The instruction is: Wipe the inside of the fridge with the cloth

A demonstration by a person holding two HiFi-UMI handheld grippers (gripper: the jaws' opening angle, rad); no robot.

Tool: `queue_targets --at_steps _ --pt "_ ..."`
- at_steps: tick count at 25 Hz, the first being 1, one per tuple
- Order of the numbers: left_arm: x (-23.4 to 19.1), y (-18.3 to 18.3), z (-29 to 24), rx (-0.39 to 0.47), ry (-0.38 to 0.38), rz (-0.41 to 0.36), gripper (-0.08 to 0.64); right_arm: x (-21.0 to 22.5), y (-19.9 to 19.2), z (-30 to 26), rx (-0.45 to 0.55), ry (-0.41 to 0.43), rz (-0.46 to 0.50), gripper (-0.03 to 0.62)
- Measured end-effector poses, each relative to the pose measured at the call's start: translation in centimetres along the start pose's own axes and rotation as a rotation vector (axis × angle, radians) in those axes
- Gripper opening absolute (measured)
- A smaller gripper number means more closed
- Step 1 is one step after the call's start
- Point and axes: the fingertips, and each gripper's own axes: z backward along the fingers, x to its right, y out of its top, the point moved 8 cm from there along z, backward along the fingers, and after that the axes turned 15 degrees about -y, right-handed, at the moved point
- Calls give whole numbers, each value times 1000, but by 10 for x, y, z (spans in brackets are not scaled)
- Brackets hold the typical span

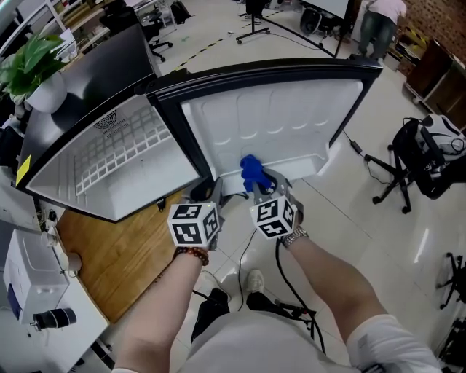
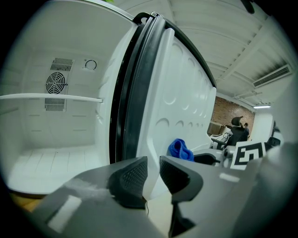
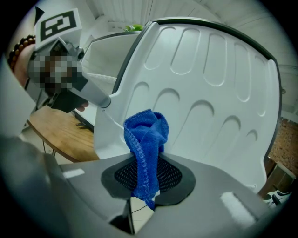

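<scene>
The fridge (image 1: 109, 95) stands on a wooden table with its white inside (image 2: 56, 139) exposed and one shelf (image 2: 51, 97) across it. Its door (image 1: 277, 116) hangs wide open toward me. A blue cloth (image 3: 145, 139) stands up bunched between the pads of my right gripper (image 3: 145, 174), which is shut on it just in front of the door's inner panel (image 3: 209, 93). In the head view the cloth (image 1: 252, 172) sits low against the door. My left gripper (image 2: 152, 174) has its jaws closed narrow on the door's lower edge (image 2: 153, 139), beside the black seal.
The wooden table (image 1: 116, 255) carries a white device (image 1: 29, 291) at the left and a potted plant (image 1: 33, 62) behind. An office chair with a bag (image 1: 426, 156) stands on the tiled floor at the right. A person (image 1: 378, 22) stands far back.
</scene>
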Motion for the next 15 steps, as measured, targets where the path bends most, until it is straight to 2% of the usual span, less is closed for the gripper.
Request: queue_targets --at_steps 15 --pt "3 0 1 8 33 7 81 79 -44 5 -90 -149 7 71"
